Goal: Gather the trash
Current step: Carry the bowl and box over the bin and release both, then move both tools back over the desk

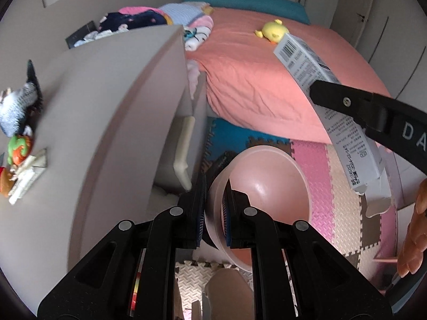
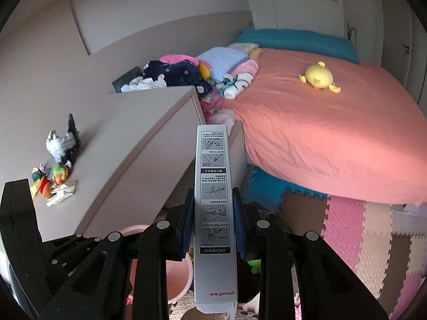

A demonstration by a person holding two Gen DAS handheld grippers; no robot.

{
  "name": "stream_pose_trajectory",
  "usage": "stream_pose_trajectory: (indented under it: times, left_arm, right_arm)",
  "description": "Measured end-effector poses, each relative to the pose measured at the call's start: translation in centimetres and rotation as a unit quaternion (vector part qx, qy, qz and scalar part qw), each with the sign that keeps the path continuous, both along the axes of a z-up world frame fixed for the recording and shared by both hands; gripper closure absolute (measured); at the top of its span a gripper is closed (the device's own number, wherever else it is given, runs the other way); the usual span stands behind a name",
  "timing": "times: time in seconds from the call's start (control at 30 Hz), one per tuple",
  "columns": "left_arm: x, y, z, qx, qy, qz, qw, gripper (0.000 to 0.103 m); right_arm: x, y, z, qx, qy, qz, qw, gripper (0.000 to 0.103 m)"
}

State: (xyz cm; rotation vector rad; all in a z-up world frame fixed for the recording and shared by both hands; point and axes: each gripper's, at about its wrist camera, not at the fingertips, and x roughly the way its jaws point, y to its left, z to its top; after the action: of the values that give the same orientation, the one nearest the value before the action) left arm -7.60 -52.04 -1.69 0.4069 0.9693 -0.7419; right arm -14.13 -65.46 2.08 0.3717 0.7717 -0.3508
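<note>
My left gripper [image 1: 214, 213] is shut on the rim of a pink plastic bin [image 1: 267, 186], holding it above the foam floor mats. My right gripper [image 2: 213, 226] is shut on a long white and grey cardboard box [image 2: 213, 186] with printed instructions. In the left wrist view the box [image 1: 315, 72] sticks up at the right, above and right of the bin, with the right gripper's finger [image 1: 347, 104] across it. In the right wrist view the bin [image 2: 176, 274] shows below the gripper, and the left gripper's body stands at the left edge.
A grey dresser [image 2: 128, 138] at the left carries small toys [image 2: 60, 176] and crumpled paper [image 2: 61, 192]. A bed with a salmon sheet [image 2: 320, 133] holds a yellow plush duck [image 2: 319, 77] and piled clothes [image 2: 186, 72]. Coloured foam mats [image 2: 360, 226] cover the floor.
</note>
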Motion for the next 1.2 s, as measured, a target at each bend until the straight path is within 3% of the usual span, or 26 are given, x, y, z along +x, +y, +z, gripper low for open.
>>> stream_pose_trajectory:
  times: [0.03,0.07,0.1,0.13,0.17,0.27,0.5,1.2]
  left_arm:
    - [0.0,0.0,-0.3,-0.003,0.013,-0.005,0.9999,0.089]
    - [0.2,-0.1,-0.6,-0.001,0.021,-0.004,0.9998,0.065]
    - [0.0,0.0,-0.7,-0.001,0.023,0.0,0.9997,0.005]
    - [0.2,0.3,-0.7,-0.008,0.014,0.006,0.9998,0.009]
    - [0.2,0.5,-0.6,-0.012,-0.002,0.012,0.9998,0.006]
    - [0.5,0.6,-0.7,-0.011,-0.009,0.015,0.9998,0.006]
    - [0.7,1.5,-0.8,-0.017,-0.003,0.023,0.9996,0.006]
    - [2.2,7.2,2.8,-0.039,-0.022,0.06,0.9972,0.006]
  right_arm:
    - [0.1,0.0,-0.2,0.001,0.004,-0.003,1.0,0.074]
    - [0.2,-0.1,-0.4,0.003,0.006,-0.007,1.0,0.07]
    - [0.3,-0.2,-0.6,0.009,0.008,-0.013,1.0,0.044]
    - [0.3,-0.2,-0.7,0.011,0.008,-0.016,1.0,0.022]
    - [0.3,-0.1,-0.8,0.005,0.004,-0.018,1.0,0.003]
    - [0.5,0.3,-0.7,-0.024,0.01,-0.029,0.999,0.003]
    - [0.9,0.7,-0.7,-0.015,0.006,-0.029,0.999,0.003]
    - [3.8,4.6,1.3,-0.031,-0.004,-0.001,0.999,0.003]
